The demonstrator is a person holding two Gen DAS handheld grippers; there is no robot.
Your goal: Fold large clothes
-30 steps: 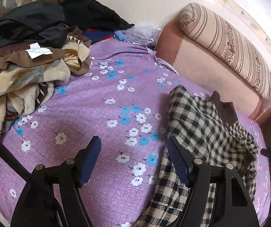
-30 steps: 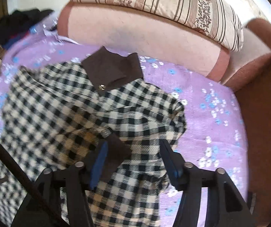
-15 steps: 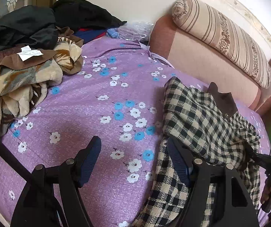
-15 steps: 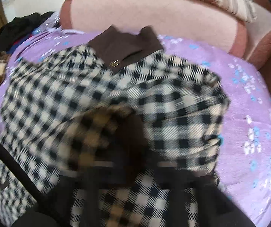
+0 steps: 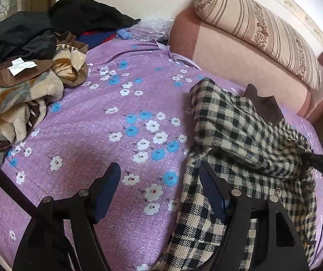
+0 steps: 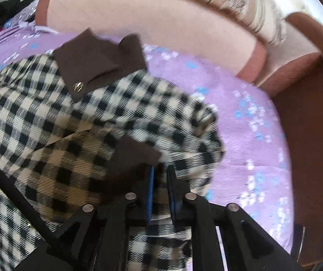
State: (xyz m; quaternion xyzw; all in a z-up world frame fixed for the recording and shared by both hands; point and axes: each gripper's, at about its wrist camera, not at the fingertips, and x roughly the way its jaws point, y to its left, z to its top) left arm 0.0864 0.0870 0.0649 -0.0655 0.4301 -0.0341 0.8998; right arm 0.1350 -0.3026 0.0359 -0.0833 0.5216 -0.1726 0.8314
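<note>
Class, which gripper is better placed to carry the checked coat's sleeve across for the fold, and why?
Right. The right gripper is shut on the checked coat at its brown cuff; the left gripper is open, holding nothing.

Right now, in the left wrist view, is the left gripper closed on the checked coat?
No, the left gripper is wide open over the purple sheet, beside the checked coat.

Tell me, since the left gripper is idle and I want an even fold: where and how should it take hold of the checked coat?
Probably the checked coat at its long left edge, beside the open left gripper. That edge lies flat on the purple bedsheet, so come in low from the sheet side. The right gripper is pinching the sleeve cuff.
</note>
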